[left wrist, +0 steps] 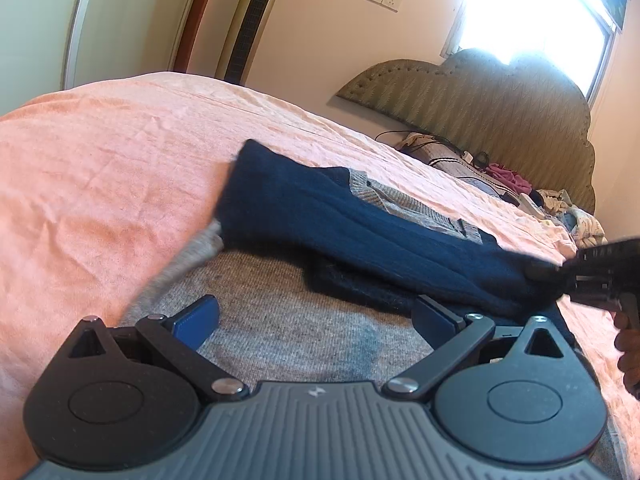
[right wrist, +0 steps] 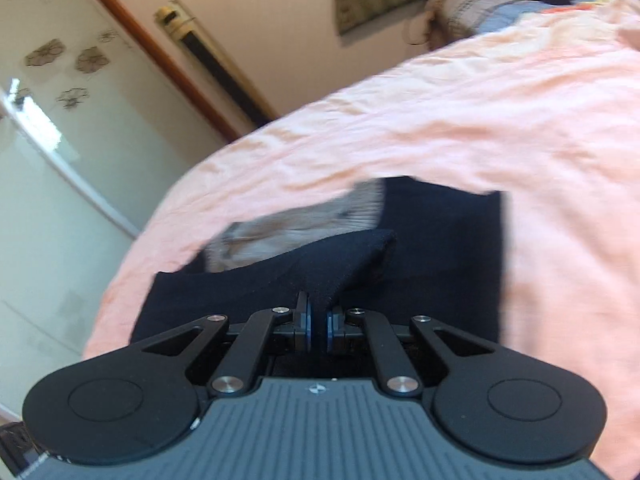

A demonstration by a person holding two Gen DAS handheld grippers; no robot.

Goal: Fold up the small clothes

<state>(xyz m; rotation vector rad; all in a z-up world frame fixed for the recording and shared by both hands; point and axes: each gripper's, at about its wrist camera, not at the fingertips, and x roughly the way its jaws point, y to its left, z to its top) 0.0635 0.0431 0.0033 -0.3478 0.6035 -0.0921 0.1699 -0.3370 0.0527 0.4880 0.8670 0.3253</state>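
Right gripper [right wrist: 318,322]: jaws drawn together on a pinch of the navy sleeve [right wrist: 340,260], which rises in a peak from the pads.
Left gripper [left wrist: 316,316]: jaws wide apart, holding nothing, hovering over the grey body of the sweater [left wrist: 280,320].
Sweater's place: spread on the pink bedsheet [left wrist: 100,160], near the bed's near edge, well apart from the clutter by the headboard [left wrist: 500,104].
Step in hand: probably carrying the sleeve across the body to fold it in.
Doing it well: keep the pinch firm, lift just clear of the knit, lay the sleeve straight along the body.
Left's part: press the grey panel down so it does not drag.
Risk: knit slipping or bunching under the sleeve.
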